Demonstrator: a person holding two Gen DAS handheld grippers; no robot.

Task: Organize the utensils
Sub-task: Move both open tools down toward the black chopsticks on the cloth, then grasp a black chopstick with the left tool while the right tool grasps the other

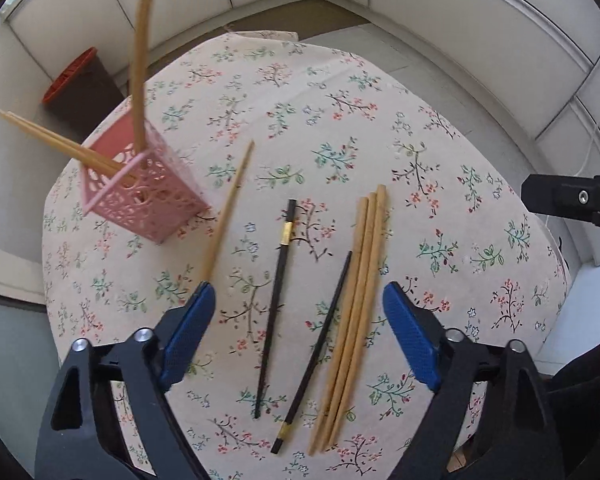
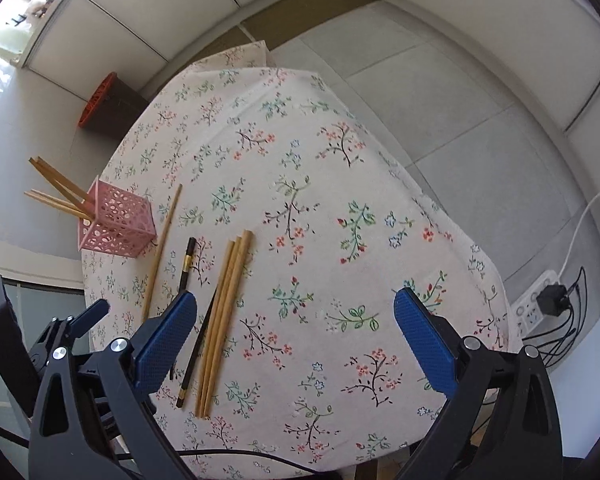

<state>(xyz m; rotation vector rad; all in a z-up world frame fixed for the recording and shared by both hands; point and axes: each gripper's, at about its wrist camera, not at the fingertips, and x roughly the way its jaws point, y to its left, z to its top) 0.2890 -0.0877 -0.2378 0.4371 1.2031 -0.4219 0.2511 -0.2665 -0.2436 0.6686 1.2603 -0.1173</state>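
Room: pale tiled floor (image 2: 440,92) and white panelled walls ran round a small table; a dark bin with an orange rim (image 2: 100,98) stood on the floor past its far left corner.
Surface: a floral tablecloth (image 2: 320,184) covered the whole table top.
Holder: a pink perforated utensil holder (image 1: 140,192) stood near the table's left edge, with several bamboo chopsticks (image 1: 142,72) leaning out of it, some upward and some out to the left.
Loose single: one bamboo chopstick (image 1: 230,208) lay on the cloth just right of the holder, its near end close to the left gripper's left fingertip.
Black pair: two black chopsticks (image 1: 276,292) with gold bands lay apart from each other, pointing opposite ways, in the middle of the cloth.
Bundle: three bamboo chopsticks (image 1: 356,304) lay side by side, touching, just right of the black ones.
Left gripper (image 1: 300,332): hung above the black chopsticks and the bundle, blue pads spread wide, holding nothing.
Right gripper (image 2: 296,332): hung over bare cloth right of the bundle, fingers likewise wide apart and empty.
Floor, right: a white power strip (image 2: 534,310) with a black plug and cables.
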